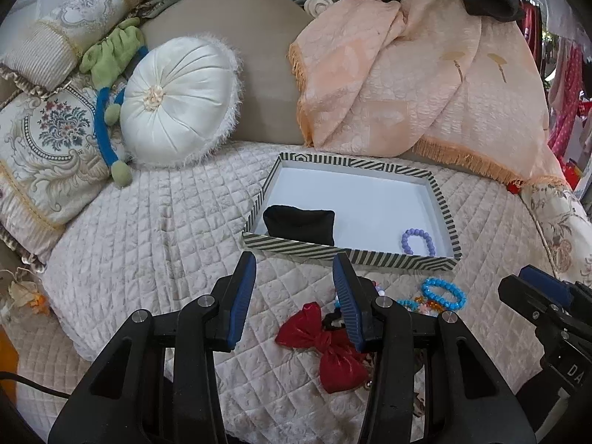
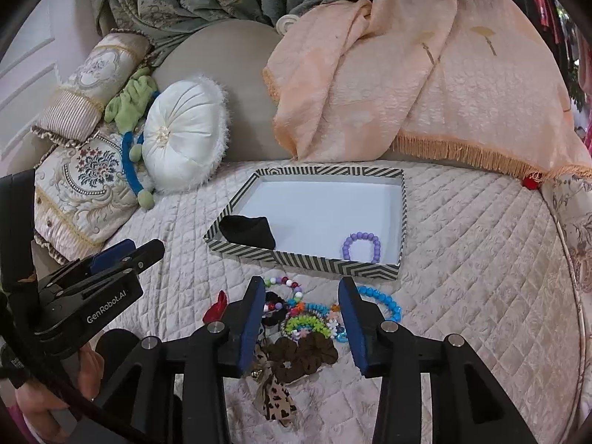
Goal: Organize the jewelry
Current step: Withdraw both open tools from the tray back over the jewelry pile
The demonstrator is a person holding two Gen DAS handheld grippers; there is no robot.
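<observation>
Left gripper (image 1: 294,259): angled down over quilt (image 1: 148,244), jaws apart, empty.
Right gripper (image 2: 303,285): angled down above pile (image 2: 299,318), jaws apart, empty.
Box (image 2: 236,222): 1 purple bracelet (image 2: 362,246), 1 black pouch (image 2: 249,235).

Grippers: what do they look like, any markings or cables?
Both grippers, left and right, are black clamp-style frames with silver rivets and ribbed blue finger pads. The left carries white "GenRobot.AI" lettering on its side; a black cable runs beside it.
</observation>
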